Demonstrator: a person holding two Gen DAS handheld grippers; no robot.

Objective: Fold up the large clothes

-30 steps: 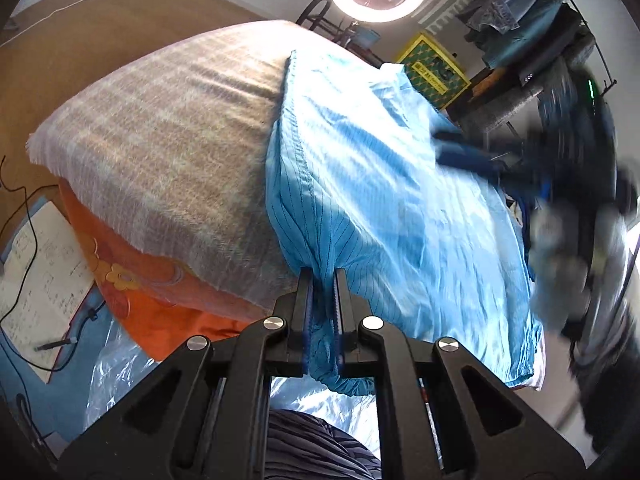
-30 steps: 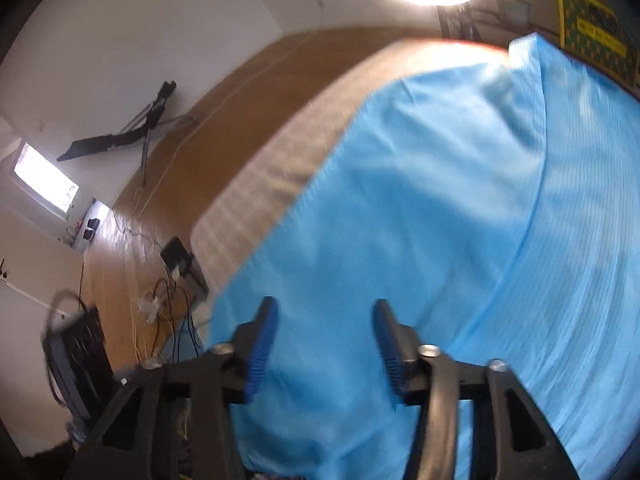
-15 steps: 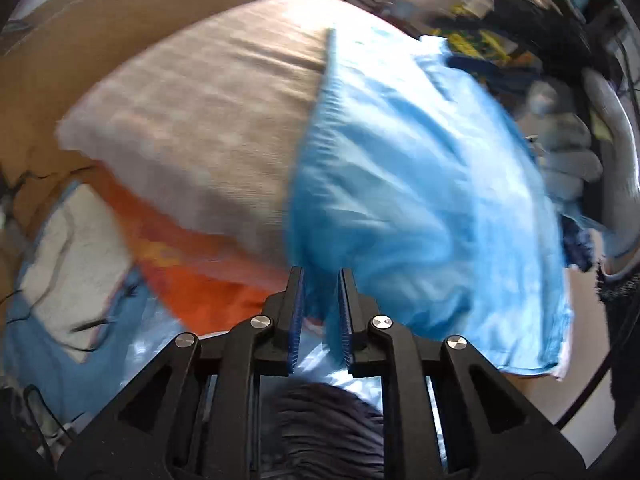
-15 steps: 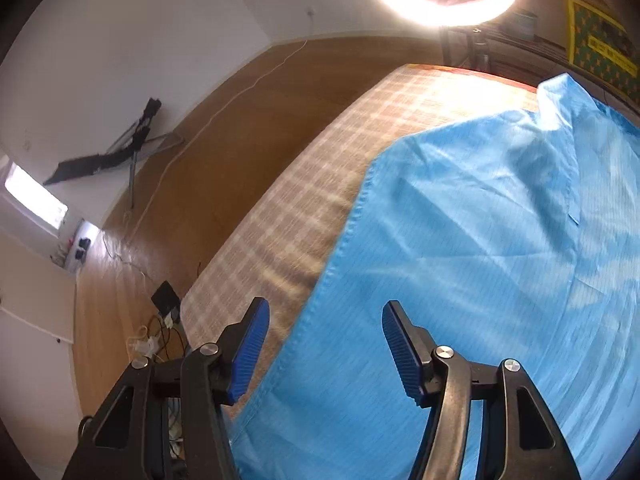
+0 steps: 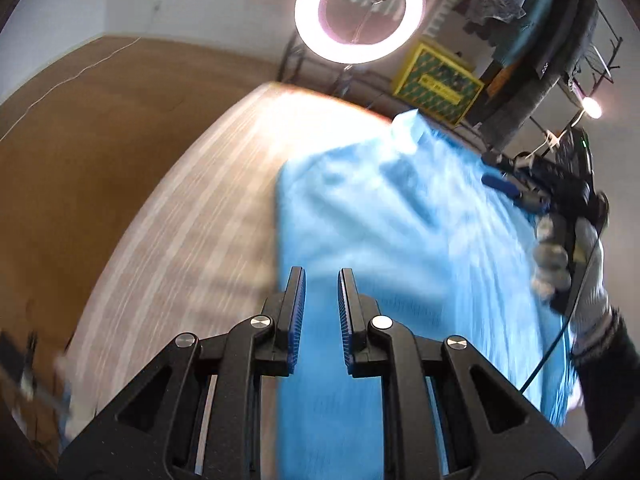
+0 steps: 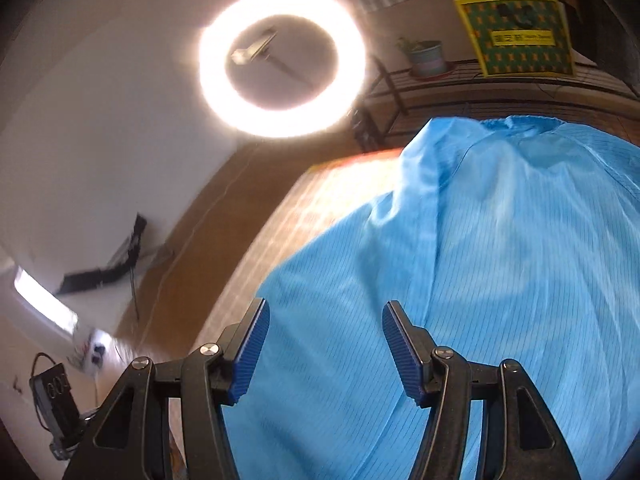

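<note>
Seen only from the left wrist: the right gripper (image 5: 496,172) at the right edge of the frame, gripped by a gloved hand (image 5: 568,264) with a dark sleeve below it, blue pads reaching over the far side of the blue garment (image 5: 400,220). Also there alone: a clothes rack (image 5: 552,20) hung with dark items in the upper right corner. Much motion blur across the lower half.

Seen only from the right wrist: a potted plant (image 6: 428,56) on a wire shelf at the top right, a folded black tripod (image 6: 120,256) lying on the brown floor at mid left, and fine dark pinstripes running through the garment's cloth. In both views: a lit ring light (image 5: 360,12) at the top and a yellow-and-green box (image 5: 438,84) to its right.

Garment spread flat on a beige checked bed cover (image 5: 192,220), filling the centre and right of both frames, its left edge straight, bare cover to the left.

Left gripper (image 5: 320,272) at bottom centre, jaws just opened to a narrow slit, blue cloth showing through the gap from beneath, nothing pinched between the pads; tips right above the garment's left edge.

Right gripper, in its own view, at bottom centre with jaws well apart and holding nothing, garment lying beneath and beyond both fingers.
</note>
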